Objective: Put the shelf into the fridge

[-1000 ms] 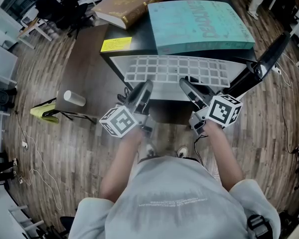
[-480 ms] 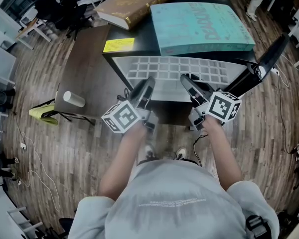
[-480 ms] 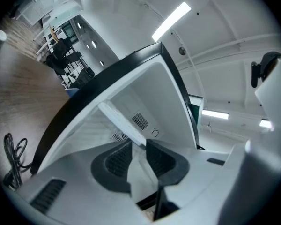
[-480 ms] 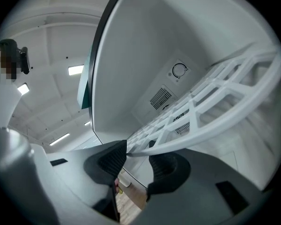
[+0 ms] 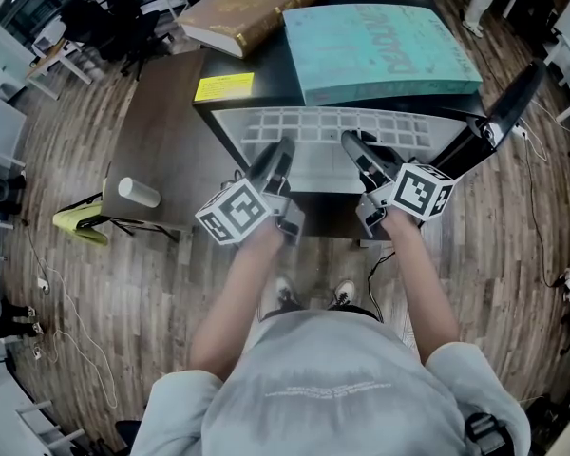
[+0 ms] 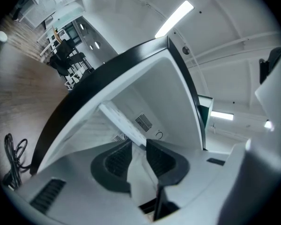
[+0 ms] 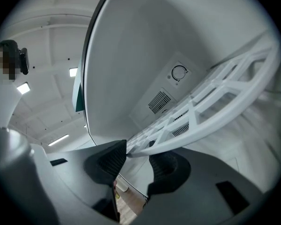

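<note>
Insertion step. White plastic grid shelf [image 5: 332, 136] sits partway inside the small black fridge [image 5: 271, 72], front edge outside its mouth. Left gripper [image 5: 283, 150] and right gripper [image 5: 353, 145] each clamp that edge, jaws narrow. Next, probably: push in level and square, avoiding the fridge walls.

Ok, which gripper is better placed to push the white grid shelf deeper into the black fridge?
Right, marginally: the right gripper grips the front edge of the white grid shelf near its middle, the left gripper nearer its left end. Pushing with both looks safest.
</note>
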`<state>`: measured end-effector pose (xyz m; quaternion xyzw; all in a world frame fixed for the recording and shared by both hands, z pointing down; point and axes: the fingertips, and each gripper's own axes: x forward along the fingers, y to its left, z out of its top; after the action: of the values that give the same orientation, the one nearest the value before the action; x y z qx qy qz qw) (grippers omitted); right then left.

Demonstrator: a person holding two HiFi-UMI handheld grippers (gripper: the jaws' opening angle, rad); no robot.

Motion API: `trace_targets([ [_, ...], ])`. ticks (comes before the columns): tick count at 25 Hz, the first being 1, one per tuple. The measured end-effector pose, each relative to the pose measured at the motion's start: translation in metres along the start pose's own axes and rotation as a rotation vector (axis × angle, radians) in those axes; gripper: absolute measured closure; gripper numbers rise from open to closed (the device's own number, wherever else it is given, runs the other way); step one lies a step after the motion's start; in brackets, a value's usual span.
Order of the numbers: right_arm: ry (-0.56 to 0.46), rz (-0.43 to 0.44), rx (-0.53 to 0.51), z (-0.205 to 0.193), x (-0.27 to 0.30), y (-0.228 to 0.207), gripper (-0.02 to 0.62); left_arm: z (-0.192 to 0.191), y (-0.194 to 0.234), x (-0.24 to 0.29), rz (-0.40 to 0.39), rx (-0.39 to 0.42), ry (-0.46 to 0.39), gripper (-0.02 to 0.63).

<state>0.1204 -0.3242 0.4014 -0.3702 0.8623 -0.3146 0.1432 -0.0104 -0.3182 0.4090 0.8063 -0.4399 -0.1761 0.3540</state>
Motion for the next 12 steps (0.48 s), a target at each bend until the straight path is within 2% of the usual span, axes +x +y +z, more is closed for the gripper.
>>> trace_targets([
  [12, -0.041, -0.03, -0.02, 0.012, 0.015, -0.012, 0.43, 0.009, 0.003, 0.021, 0.032, -0.018, -0.02, 0.511],
])
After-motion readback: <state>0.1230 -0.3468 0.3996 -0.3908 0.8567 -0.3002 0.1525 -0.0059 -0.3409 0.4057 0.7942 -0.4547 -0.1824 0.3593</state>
